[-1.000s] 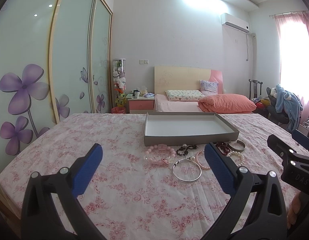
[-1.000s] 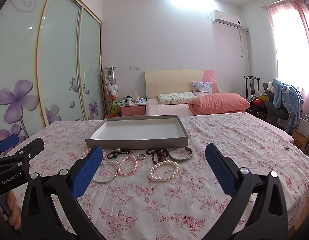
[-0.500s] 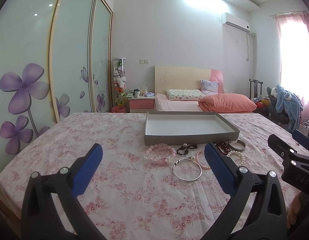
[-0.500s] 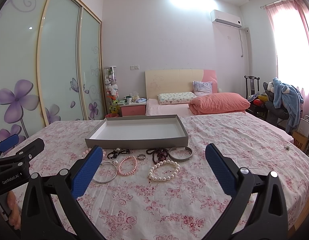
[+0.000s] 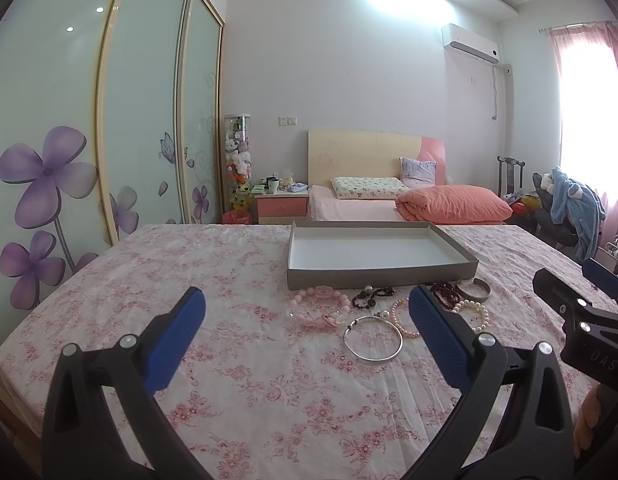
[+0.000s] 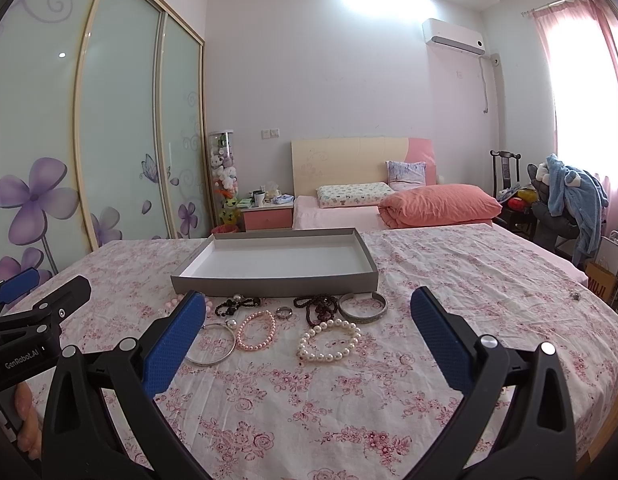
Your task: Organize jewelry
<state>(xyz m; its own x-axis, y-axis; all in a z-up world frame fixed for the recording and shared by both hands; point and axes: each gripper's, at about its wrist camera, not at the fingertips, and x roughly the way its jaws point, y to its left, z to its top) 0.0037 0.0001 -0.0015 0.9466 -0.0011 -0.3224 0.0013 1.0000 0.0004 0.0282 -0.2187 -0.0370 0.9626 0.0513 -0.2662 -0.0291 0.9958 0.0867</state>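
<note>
Floral-print bed (image 6: 429,280) with jewelry lying just before a grey tray (image 6: 277,280)
Pearl bracelet (image 6: 329,340), pink bead bracelet (image 6: 256,331) and silver bangle (image 5: 373,340) lie loose; both grippers hover with jaws wide apart, empty; left gripper (image 6: 37,320) reads "GenRobot.AI"

1. One grey tray (image 6: 277,280)
2. Two metal bangles: silver bangle (image 6: 211,344), grey cuff (image 6: 362,307)
3. Five beaded bracelets, among them white pearls (image 6: 329,340), pink pearls (image 6: 256,331)
4. One ring (image 6: 284,313)
</note>
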